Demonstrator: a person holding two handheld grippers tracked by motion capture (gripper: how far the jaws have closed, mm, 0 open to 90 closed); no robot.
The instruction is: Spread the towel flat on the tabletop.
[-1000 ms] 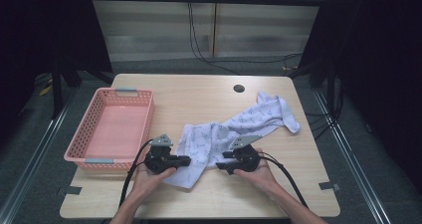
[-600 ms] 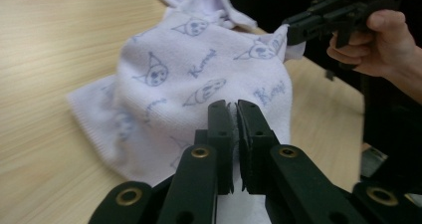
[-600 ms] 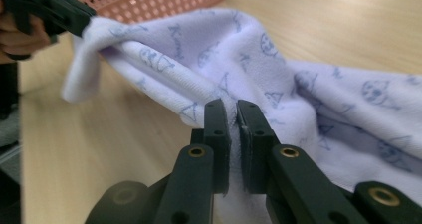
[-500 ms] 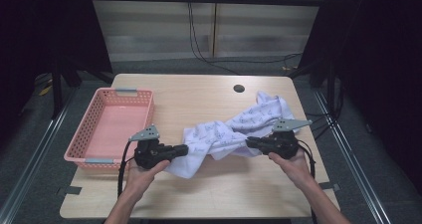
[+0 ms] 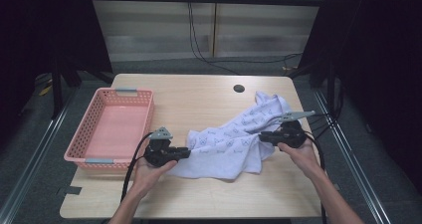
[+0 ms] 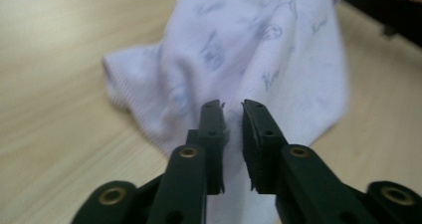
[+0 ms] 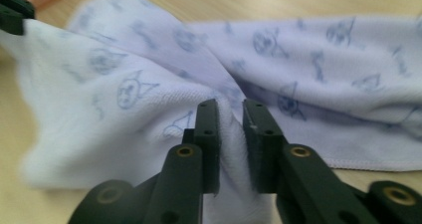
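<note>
Pink plastic basket [image 5: 110, 129] sits empty at the left of the wooden surface [image 5: 199, 92]. Beside it, my left claw [image 5: 186, 153] has just eased its jaws a little, with the near corner of the white printed towel [image 5: 229, 144] between them. Farther right, my right claw [image 5: 263, 136] pinches a fold likewise, jaws also just eased. Status: towel gripped at two points, partly drawn out, still rumpled on the surface; spreading or folding remains.
</note>
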